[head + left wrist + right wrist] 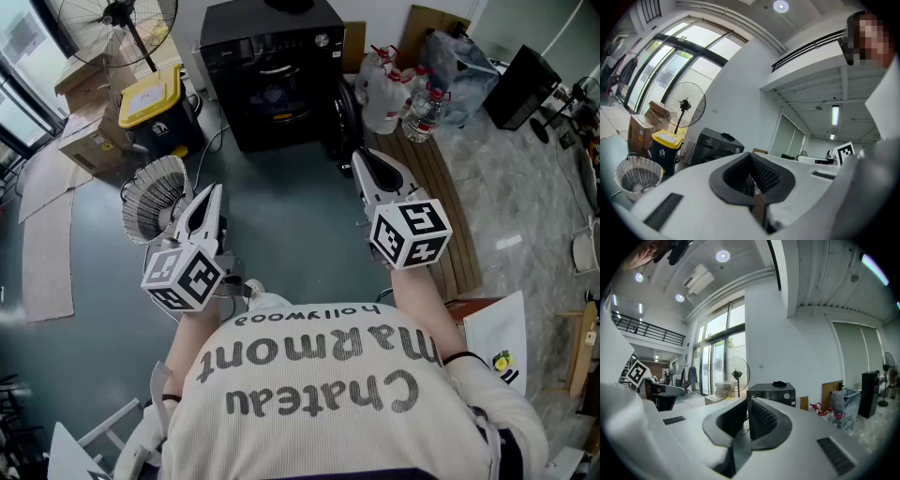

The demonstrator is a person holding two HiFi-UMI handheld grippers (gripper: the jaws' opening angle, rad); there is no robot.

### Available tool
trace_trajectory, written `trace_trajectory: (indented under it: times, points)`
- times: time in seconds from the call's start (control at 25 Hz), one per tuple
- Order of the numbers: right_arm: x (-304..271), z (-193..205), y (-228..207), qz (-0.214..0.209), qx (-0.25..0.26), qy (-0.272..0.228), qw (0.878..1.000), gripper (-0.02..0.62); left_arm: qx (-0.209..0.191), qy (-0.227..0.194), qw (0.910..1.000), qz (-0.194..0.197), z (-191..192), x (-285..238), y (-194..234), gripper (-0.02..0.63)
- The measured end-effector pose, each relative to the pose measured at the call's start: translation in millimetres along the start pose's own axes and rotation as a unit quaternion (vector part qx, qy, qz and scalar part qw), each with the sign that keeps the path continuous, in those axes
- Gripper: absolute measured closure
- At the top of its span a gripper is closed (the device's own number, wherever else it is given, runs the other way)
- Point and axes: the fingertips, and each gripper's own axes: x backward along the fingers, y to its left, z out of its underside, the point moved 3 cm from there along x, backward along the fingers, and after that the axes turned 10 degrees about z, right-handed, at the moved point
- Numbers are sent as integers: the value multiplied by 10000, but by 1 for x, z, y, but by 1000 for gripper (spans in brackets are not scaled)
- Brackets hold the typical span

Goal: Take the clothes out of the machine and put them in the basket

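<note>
Machine [272, 75] stood ahead, clothes unseen, presumably inside; basket [155, 199] sat by your left gripper [213, 195]. Both it and your right gripper [362, 161] were clenched empty: you needed to step closer, then unclench.

A high-ceilinged office or lab hall, to judge by the tall windows [723, 350], the railed mezzanine [649, 332], glass-walled rooms [790, 137], and a pedestal fan [685, 104], cardboard boxes [89, 141] and yellow-lidded bin [153, 97] standing beside a black machine [277, 70] on the floor [281, 220].
</note>
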Motion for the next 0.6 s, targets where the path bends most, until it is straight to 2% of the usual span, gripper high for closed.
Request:
trace_trajectory:
  times: [0.32,0.6]
  points:
    - [-5,12,3,-25,21,200,9998,546,95,43,9999,-36,7,1,5,597]
    - [-45,33,4,112,-60,397,9991,549,237,243,9994,-55,20,-19,47,598]
